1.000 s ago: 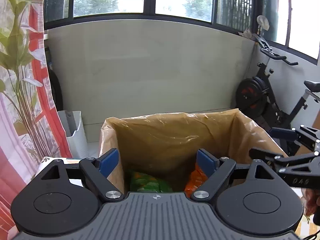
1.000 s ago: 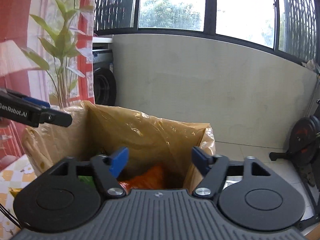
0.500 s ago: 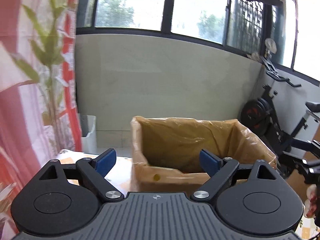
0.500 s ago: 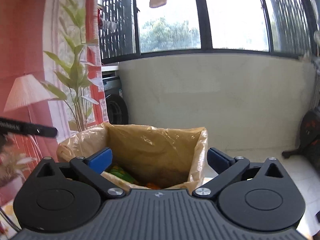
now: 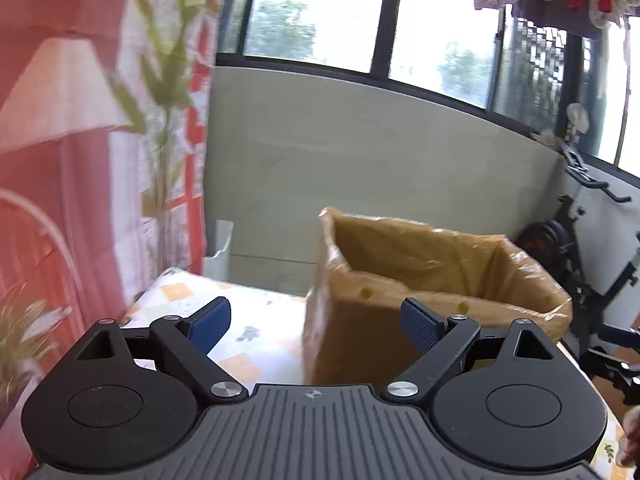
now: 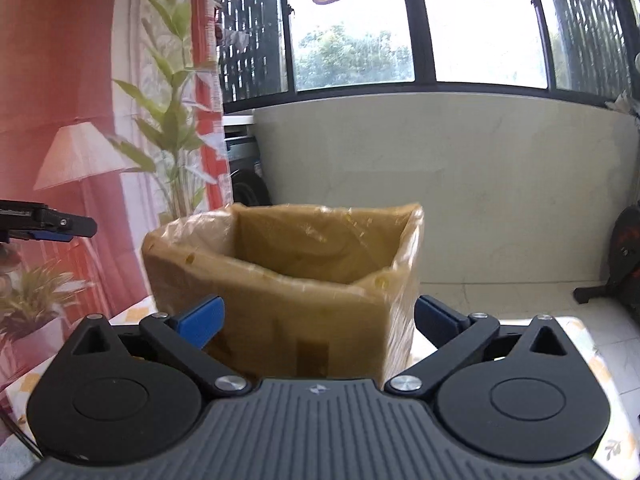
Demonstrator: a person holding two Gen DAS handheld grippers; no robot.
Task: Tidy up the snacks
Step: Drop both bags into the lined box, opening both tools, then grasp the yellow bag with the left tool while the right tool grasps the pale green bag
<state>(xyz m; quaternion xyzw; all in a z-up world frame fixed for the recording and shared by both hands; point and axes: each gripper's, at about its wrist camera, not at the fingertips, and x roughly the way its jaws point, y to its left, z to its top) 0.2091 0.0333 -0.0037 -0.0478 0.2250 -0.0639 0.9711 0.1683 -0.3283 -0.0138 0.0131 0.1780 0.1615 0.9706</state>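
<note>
Between placements: lined box (image 6: 280, 280) on the surface (image 5: 256, 320), left gripper (image 5: 316, 324) and right gripper (image 6: 318, 318) both released, empty, short of box; next, probably fetching another snack.

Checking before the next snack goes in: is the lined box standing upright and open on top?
Yes. The lined box stands upright on the table, its top open; the contents are hidden behind its near wall.

A lined box (image 6: 304, 304) stands on the table (image 5: 256, 344), with a wall (image 6: 480, 200) behind it.
</note>
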